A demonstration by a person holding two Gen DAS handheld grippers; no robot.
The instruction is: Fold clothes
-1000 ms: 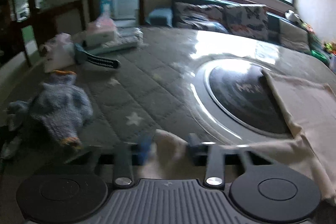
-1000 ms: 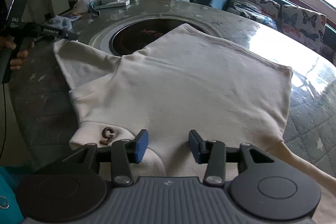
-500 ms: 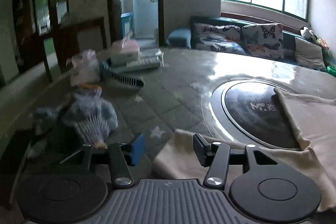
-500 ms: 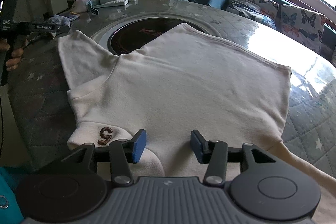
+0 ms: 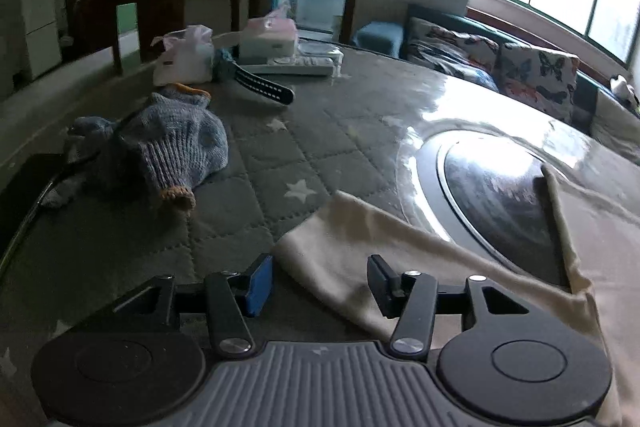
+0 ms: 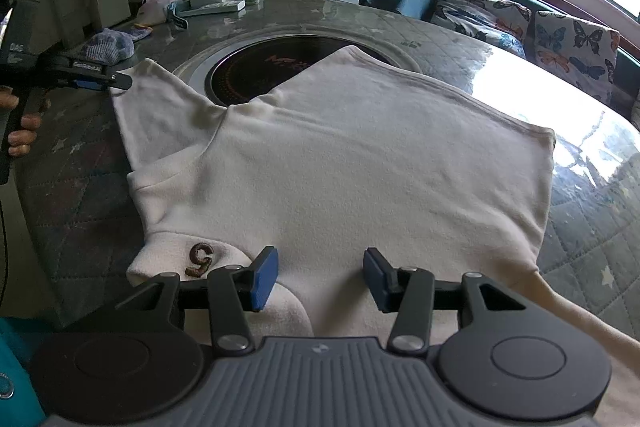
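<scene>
A cream sweatshirt [image 6: 360, 163] lies spread flat on the round table, collar with a brown letter patch [image 6: 200, 259] toward me. Its left sleeve [image 5: 360, 247] stretches out to the side across the quilted cover. My left gripper [image 5: 320, 283] is open, its jaws either side of the sleeve's cuff end, holding nothing; it also shows in the right wrist view [image 6: 108, 81] at the cuff. My right gripper [image 6: 320, 279] is open and empty, hovering over the sweatshirt just behind the collar.
A dark round hotplate [image 6: 280, 71] sits in the table's middle, partly under the sweatshirt. A blue knitted garment [image 5: 172, 147], a plastic bag [image 5: 184, 55], a tissue box [image 5: 268, 39] and a dark strap [image 5: 260, 87] lie at the far left. A sofa [image 6: 520, 23] stands behind.
My left gripper let go of the sleeve cuff, opened and drew back slightly; the sleeve now lies flat on the table. The right gripper has barely moved.
</scene>
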